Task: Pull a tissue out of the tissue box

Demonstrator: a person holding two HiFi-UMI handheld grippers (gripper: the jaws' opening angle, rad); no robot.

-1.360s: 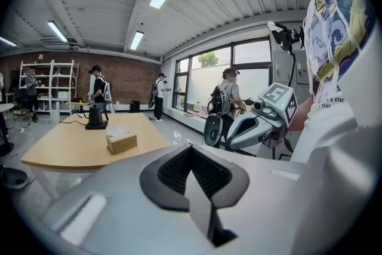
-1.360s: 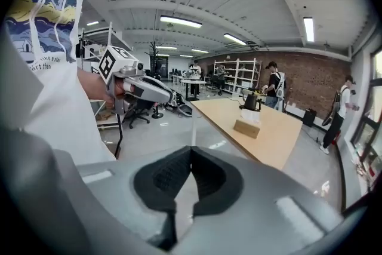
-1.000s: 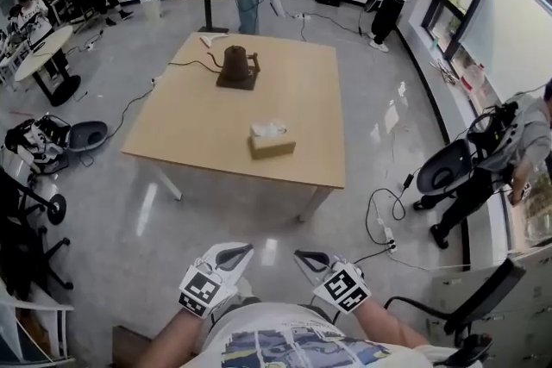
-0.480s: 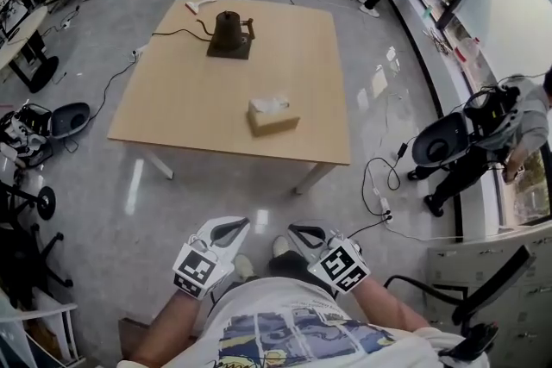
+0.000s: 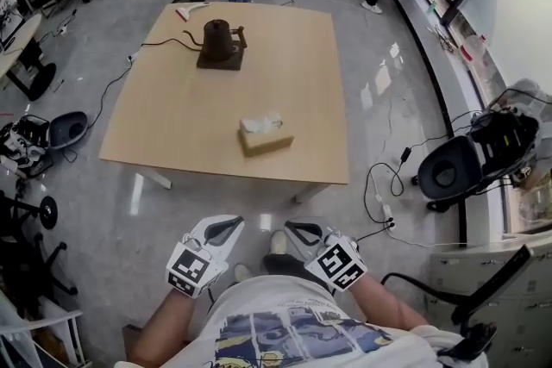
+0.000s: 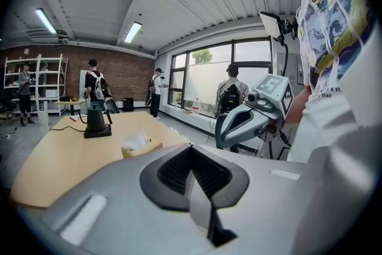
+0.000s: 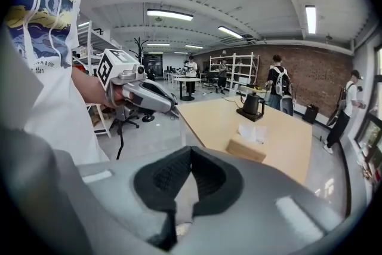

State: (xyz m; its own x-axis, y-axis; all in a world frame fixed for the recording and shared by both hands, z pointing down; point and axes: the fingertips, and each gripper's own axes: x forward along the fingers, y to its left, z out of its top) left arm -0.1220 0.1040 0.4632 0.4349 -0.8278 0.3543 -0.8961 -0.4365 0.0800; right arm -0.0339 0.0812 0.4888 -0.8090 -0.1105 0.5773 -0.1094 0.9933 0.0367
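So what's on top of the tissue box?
A crumpled white tissue sticks up from the top of the tissue box. Any tissues inside are hidden by its walls.

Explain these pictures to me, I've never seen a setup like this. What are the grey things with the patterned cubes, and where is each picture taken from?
There is no robot here. A person holds a two-jaw gripper in each hand: the left gripper and the right gripper. The patterned cubes are part of them. The head view comes from a camera on the person's head, looking steeply down. The two gripper views come from cameras riding on each gripper, looking along its jaws. Ahead stands a wooden table. On it are a tissue box with a tissue sticking out of its top, and farther back a dark kettle on its base. Both grippers have their jaws together and hold nothing. Neither has reached the table.
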